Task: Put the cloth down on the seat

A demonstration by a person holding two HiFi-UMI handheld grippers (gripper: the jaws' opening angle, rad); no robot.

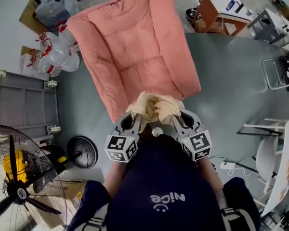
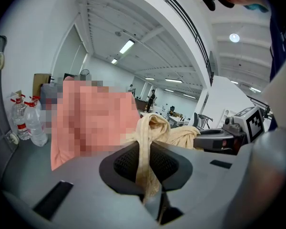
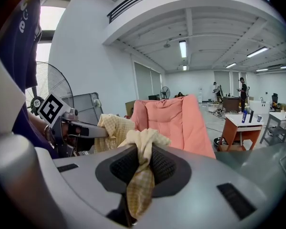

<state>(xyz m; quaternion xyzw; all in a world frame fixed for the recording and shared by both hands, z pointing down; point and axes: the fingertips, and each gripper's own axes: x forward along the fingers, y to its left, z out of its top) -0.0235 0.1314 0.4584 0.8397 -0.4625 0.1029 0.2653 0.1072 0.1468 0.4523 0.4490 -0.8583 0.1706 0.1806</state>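
Currently, cloth (image 1: 154, 107): held bunched near seat edge, not yet down.
Left gripper (image 1: 135, 121): pinching cloth.
Right gripper (image 1: 179, 119): pinching cloth.
Seat (image 1: 135, 47): next, likely lower cloth there, release.

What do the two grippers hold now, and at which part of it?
Both hold the cloth: the left gripper pinches a bunched fold at its left end, the right gripper a fold at its right end.
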